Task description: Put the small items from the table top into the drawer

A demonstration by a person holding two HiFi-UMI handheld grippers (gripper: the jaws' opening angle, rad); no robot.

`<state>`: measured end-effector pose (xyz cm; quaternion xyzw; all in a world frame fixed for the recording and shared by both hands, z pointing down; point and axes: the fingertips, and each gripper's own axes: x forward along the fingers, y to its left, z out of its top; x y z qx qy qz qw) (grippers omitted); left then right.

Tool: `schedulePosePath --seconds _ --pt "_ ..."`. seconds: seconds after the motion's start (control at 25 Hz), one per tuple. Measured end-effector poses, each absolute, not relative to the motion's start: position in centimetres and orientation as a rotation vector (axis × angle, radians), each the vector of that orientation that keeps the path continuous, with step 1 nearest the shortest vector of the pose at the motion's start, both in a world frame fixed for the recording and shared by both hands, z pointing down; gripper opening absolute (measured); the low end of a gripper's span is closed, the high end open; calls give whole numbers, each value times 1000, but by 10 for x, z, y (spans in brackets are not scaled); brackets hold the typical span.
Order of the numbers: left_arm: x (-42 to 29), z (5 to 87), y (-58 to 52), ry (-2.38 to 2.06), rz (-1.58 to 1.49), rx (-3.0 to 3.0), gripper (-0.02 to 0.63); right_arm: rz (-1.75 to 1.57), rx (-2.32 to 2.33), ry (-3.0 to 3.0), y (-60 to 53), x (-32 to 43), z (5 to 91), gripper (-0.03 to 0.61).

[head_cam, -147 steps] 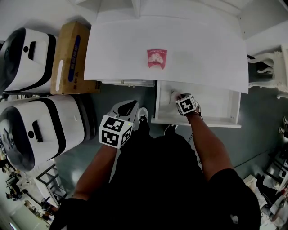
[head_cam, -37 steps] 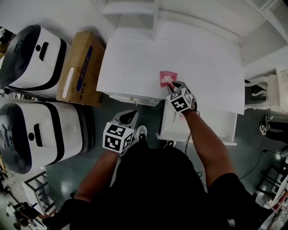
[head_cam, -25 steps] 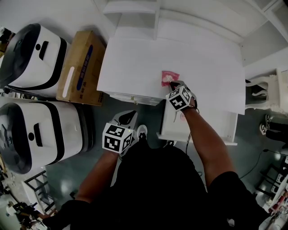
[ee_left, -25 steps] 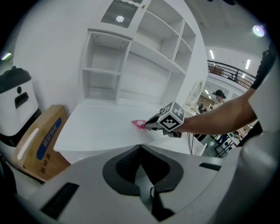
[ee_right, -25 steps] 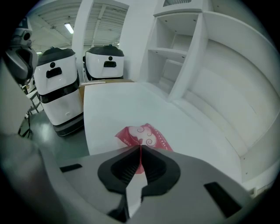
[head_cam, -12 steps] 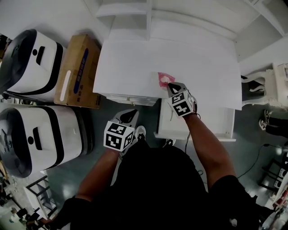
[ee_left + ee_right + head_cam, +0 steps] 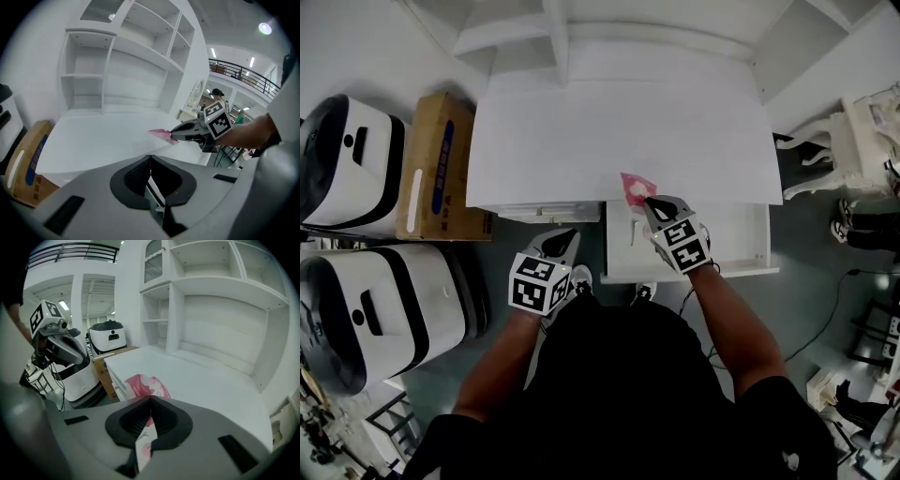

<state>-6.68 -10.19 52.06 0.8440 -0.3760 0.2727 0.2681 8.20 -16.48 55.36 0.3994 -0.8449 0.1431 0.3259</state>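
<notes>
Packet (image 7: pixel 634 187), pink, is pinched in my right gripper (image 7: pixel 650 202), jaws clamped on its near end, at the table's (image 7: pixel 581 122) near edge, just beyond the open drawer (image 7: pixel 739 236). My left gripper (image 7: pixel 563 236) hangs low to the left, jaws together, empty.

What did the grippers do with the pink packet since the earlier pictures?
The right gripper left the drawer, went up to the table, shut on the pink packet and pulled it back to the table's front edge, above the open drawer. The left gripper stayed low in front of the table, shut and empty; the drawer stayed open.
</notes>
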Motion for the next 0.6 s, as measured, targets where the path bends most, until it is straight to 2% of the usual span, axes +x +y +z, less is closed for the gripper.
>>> schedulePosePath --seconds 0.6 --pt "-35 524 -86 -981 788 2281 11 596 1025 -1868 -102 198 692 29"
